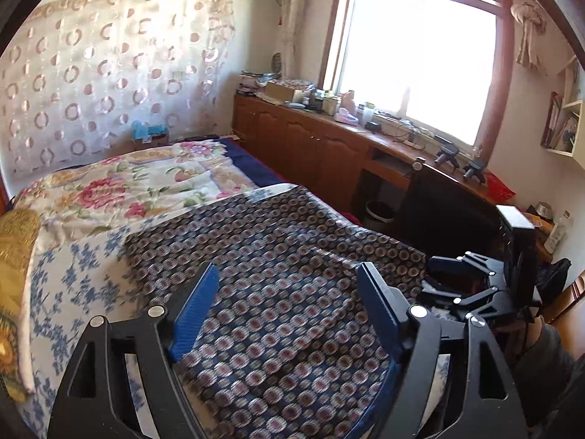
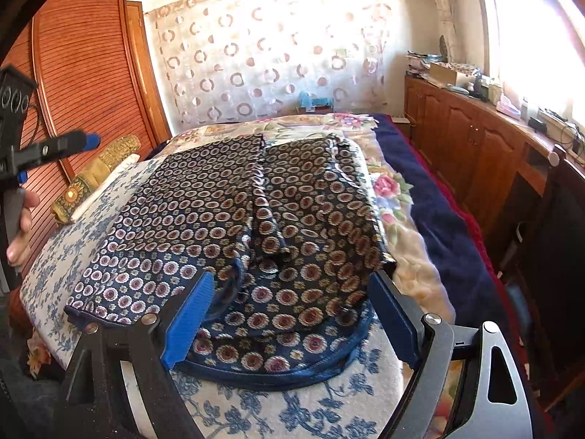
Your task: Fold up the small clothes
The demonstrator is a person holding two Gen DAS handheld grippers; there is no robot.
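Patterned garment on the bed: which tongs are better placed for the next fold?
Probably right: the right tongs hang open over the patterned garment's near hem; the left tongs are off beside it.

Each hand-held gripper (image 1: 289,311) (image 2: 292,314): black skeletal frame with triangular cut-outs, silver pivot screws, ribbed blue finger pads (image 2: 188,320); grey sleeve (image 1: 548,358), lower right.

The left gripper (image 1: 285,307) points forward and downward, its jaws standing wide apart with nothing pressed between the blue pads. The right gripper (image 2: 292,314) tilts down the same way, jaws also spread wide and empty. Off to the right of the left jaws the right gripper's black frame shows. Left of the right jaws, fingers (image 2: 22,216) wrap the left gripper's handle.
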